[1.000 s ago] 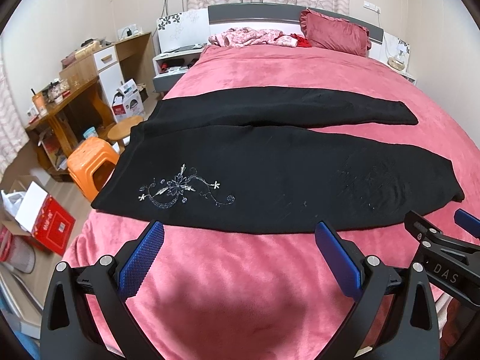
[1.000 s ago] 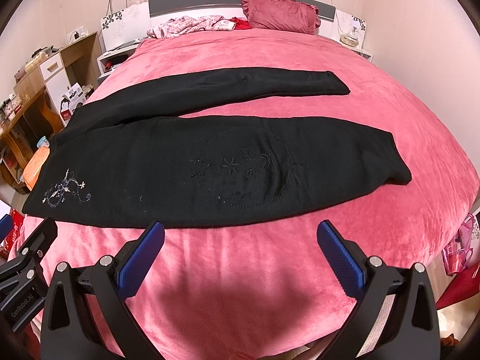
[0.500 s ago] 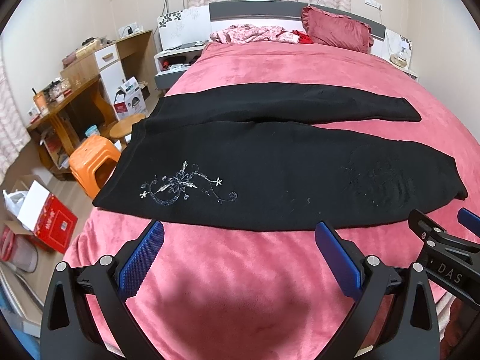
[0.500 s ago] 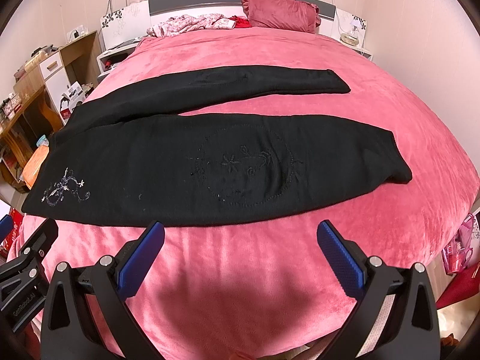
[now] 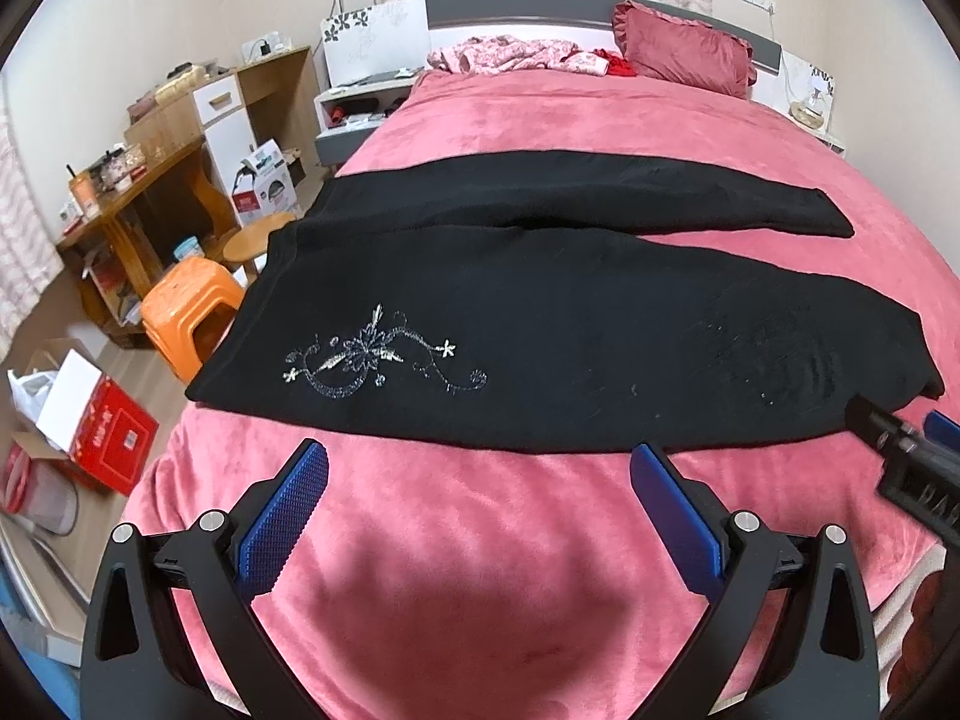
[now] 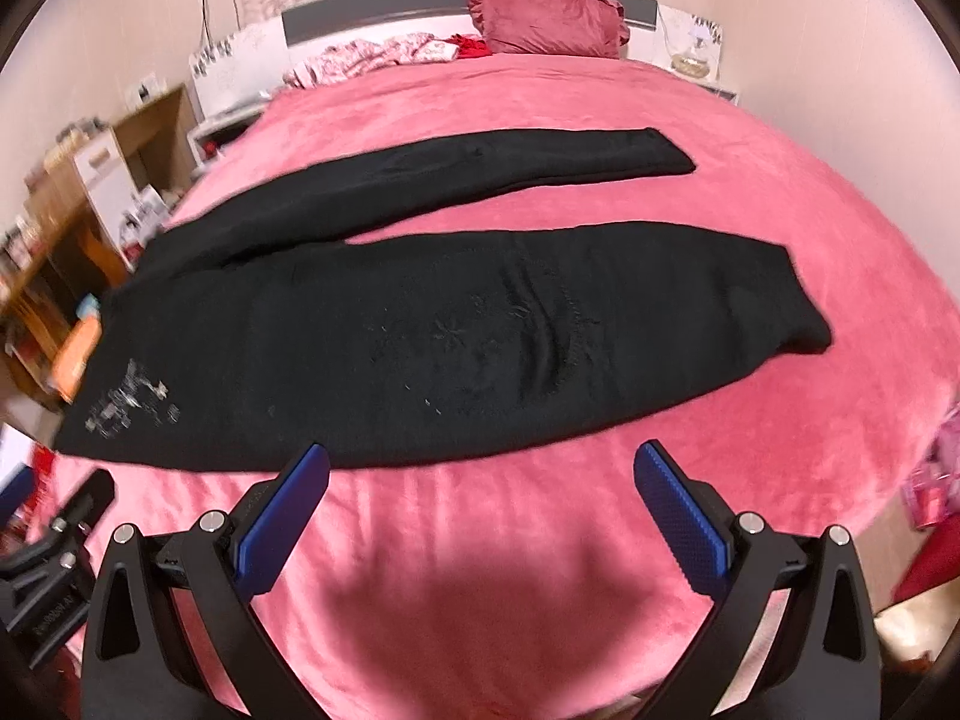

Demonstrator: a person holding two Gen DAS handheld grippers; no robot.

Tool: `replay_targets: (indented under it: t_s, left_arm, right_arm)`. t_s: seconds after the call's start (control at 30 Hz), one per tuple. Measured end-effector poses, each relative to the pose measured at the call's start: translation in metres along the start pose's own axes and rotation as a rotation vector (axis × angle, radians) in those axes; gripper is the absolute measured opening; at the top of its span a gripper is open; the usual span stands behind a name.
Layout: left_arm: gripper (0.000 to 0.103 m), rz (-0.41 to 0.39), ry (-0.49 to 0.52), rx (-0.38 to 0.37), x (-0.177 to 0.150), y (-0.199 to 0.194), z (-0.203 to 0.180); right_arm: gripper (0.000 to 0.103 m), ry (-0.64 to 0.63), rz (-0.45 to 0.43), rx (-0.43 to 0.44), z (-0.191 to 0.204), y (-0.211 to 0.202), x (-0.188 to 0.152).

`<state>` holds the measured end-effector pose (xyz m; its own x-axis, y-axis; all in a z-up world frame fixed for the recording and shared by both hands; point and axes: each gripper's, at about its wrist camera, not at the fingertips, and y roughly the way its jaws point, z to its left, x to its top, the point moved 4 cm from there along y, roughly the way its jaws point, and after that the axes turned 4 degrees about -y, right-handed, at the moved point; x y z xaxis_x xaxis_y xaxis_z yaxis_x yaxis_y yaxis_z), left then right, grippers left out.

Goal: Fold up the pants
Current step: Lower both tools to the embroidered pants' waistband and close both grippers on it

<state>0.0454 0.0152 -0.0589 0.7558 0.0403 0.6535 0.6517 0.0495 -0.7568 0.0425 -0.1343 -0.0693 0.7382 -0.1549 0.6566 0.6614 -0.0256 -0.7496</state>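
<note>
Pants (image 5: 540, 324) flat across the bed (image 5: 480, 540), mid-frame.
Left gripper (image 5: 480, 480) and right gripper (image 6: 483, 480) gape wide at lower centre, just short of the hem.

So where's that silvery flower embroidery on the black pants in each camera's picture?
Left wrist: silver embroidery sits left of centre, sharp, on the pants' near leg.
Right wrist: it is far left, blurred.
Shared landmark: the dark red pillow at the headboard.

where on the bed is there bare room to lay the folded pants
Bare blanket: the strip between the pants and both open grippers, left, right; the wide stretch between the far leg and pillow. Crowded: pink clothes by the headboard.
</note>
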Motion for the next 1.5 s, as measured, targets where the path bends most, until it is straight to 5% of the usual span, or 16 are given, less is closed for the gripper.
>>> replay_targets:
  t_s: [0.07,0.33,0.5,0.7,0.8,0.9,1.13,1.5]
  left_arm:
    - [0.1,0.02,-0.01,-0.014,-0.001,0.005,0.003]
    - [0.1,0.074,-0.057,0.0,-0.005,0.024,0.019]
    - [0.1,0.081,-0.079,0.024,-0.007,0.038,0.035]
    - [0.1,0.165,-0.3,-0.155,-0.013,0.062,0.073]
    - [0.1,0.201,-0.454,-0.284,-0.018,0.078,0.096]
    - [0.1,0.224,-0.501,-0.228,-0.022,0.094,0.116]
    - [0.1,0.111,-0.517,-0.254,-0.007,0.105,0.137]
    - [0.1,0.011,-0.726,-0.267,0.013,0.123,0.179]
  right_arm:
    - [0.101,0.009,0.014,0.042,-0.006,0.007,-0.001]
    - [0.101,-0.002,0.071,-0.052,-0.04,0.027,-0.007]
    - [0.101,0.154,0.075,-0.039,-0.09,0.034,-0.008]
    - [0.101,0.313,0.112,0.003,-0.139,0.043,-0.016]
    - [0.089,0.36,0.067,0.024,-0.161,0.038,-0.015]
    - [0.082,0.465,0.034,0.066,-0.19,0.037,-0.017]
    - [0.068,0.677,-0.026,0.129,-0.251,0.043,-0.024]
    - [0.063,0.869,-0.099,0.205,-0.312,0.057,0.002]
